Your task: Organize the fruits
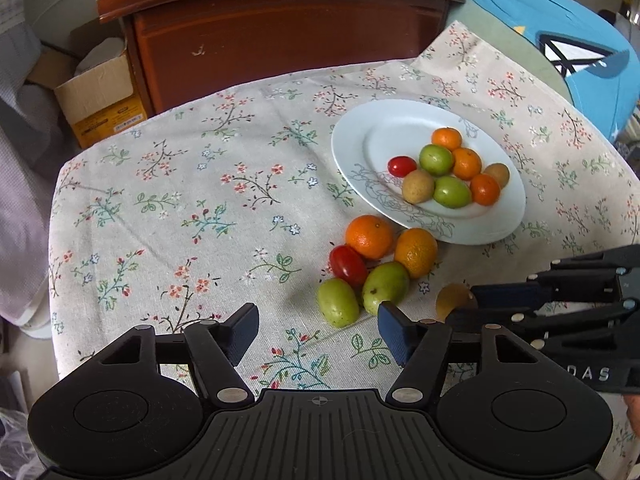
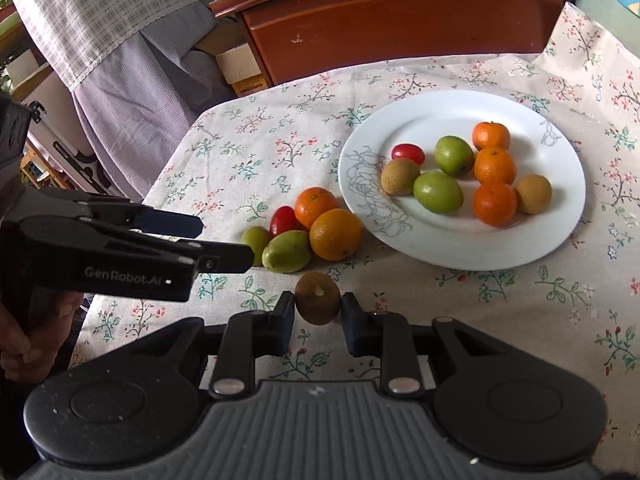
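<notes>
Bare cloth (image 1: 180, 184) lies wide left of the plate (image 1: 352, 136); right gripper (image 2: 318, 314) clamps a brown fruit (image 2: 318, 300), left gripper (image 1: 318, 326) gapes empty.

We are in a home: a flowered tablecloth (image 1: 180, 200) covers the table, a worn wooden cabinet (image 1: 280, 40) stands behind it, a cardboard box (image 1: 100, 96) sits on the floor, and checked fabric (image 2: 100, 12) hangs nearby.
</notes>
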A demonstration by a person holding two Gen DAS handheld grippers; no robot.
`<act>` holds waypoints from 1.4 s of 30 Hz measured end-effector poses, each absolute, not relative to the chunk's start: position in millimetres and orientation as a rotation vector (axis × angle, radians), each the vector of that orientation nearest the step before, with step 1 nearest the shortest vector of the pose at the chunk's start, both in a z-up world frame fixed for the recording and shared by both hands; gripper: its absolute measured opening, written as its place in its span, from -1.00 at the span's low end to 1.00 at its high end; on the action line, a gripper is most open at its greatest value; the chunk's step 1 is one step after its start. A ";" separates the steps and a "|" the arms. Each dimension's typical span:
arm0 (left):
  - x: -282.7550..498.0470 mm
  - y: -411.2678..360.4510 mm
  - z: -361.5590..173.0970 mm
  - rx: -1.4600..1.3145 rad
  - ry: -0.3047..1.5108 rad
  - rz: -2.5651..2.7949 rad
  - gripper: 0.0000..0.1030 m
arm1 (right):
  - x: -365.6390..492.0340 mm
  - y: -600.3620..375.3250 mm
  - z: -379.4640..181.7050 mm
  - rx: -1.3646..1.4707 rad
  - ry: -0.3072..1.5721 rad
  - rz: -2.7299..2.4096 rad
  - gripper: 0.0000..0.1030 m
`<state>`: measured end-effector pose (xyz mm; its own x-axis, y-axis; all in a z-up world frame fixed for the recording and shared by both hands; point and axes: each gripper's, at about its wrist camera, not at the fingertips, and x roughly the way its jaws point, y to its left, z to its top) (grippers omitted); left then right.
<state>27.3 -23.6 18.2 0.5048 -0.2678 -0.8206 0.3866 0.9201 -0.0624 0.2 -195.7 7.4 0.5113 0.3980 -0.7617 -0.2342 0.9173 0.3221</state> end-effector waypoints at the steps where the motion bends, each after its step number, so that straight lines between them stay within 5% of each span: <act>1: 27.5 -25.1 16.4 0.141 0.964 -0.405 0.25 | 0.9 -197.1 7.2 0.195 0.966 0.377 -0.50; 8: 29.2 -31.2 12.0 0.171 0.935 -0.438 0.24 | 2.2 -201.1 5.4 0.217 0.984 0.349 -0.50; 13: 26.1 -34.3 11.5 0.165 0.938 -0.523 -0.25 | 3.7 -203.8 5.1 0.236 0.990 0.337 -0.50; 28: 27.6 -36.0 3.0 0.256 0.935 -0.513 -0.26 | 4.4 -203.7 4.1 0.243 0.996 0.332 -0.50; 33: 27.6 -37.2 2.5 0.247 0.931 -0.544 -0.52 | 3.9 -203.1 3.4 0.249 0.997 0.332 -0.50; 42: 24.2 -34.3 10.3 0.222 0.923 -0.552 -0.54 | 4.0 -202.8 3.8 0.252 0.997 0.336 -0.50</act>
